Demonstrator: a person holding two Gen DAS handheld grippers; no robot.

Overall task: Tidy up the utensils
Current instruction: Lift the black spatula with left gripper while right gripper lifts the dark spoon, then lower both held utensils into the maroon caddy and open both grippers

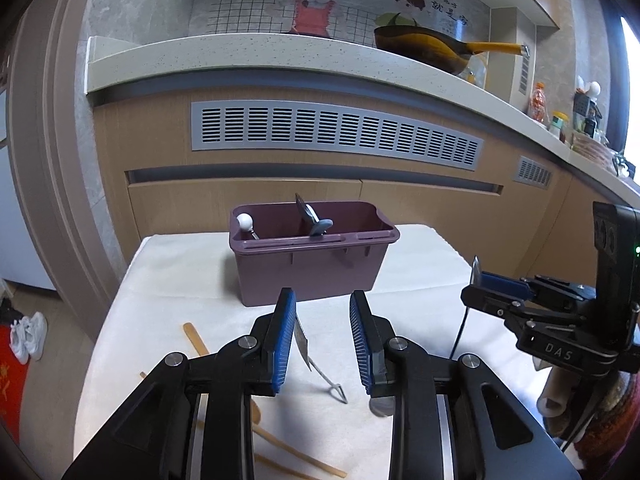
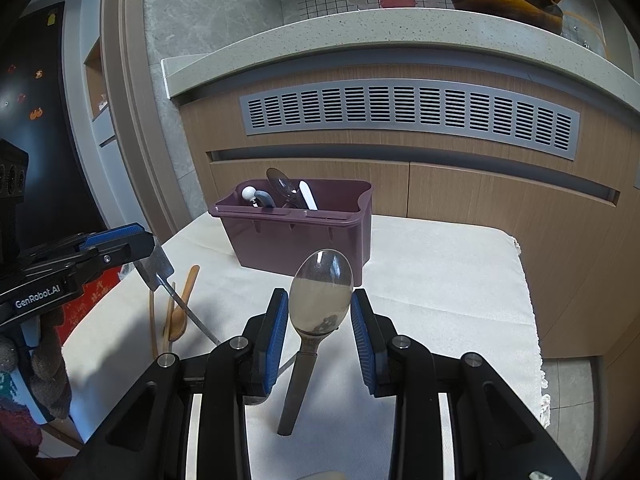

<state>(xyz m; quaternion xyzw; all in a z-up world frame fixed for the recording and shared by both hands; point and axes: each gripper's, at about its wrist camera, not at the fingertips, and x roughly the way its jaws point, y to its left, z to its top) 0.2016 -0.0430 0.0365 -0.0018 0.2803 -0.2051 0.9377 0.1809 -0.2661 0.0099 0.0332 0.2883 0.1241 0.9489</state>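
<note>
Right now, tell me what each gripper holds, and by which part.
Right gripper: spoon, pinched across its bowl. Left gripper: open; fork handle leans against one pad, ungripped.

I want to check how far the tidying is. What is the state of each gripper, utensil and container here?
left gripper, open
metal utensil, leaning on one of the left fingers, not clamped
right gripper, shut on the spoon
spoon, held upright, bowl up
purple bin, upright, utensils inside
wooden utensils, lying loose on the cloth
</note>
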